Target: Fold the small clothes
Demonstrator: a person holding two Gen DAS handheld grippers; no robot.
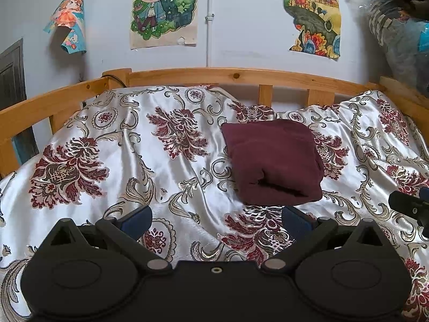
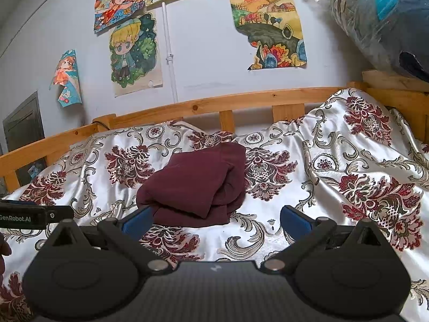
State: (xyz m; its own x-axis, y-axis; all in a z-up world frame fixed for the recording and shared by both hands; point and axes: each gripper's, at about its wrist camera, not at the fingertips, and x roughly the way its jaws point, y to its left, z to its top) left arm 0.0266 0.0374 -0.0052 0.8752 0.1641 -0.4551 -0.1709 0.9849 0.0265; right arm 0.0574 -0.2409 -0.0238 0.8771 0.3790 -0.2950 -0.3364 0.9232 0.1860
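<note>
Bedspread (image 1: 166, 171) hides mattress; folded maroon garment (image 1: 273, 161) covers part of it.

The maroon garment (image 1: 273, 161) is matt, soft cloth. The bedspread (image 1: 150, 161) shines like satin. The bed rail (image 1: 214, 75) is varnished wood.

Home bedroom, likely a kid's. Wooden bed frame (image 1: 241, 75) with slatted rail, covered by a satin floral bedspread (image 1: 120, 147). Hand-coloured cartoon drawings (image 1: 163, 8) taped to a plain white wall (image 1: 241, 26). Plastic-wrapped bedding bundle (image 2: 380, 18) stored up at one end.
</note>
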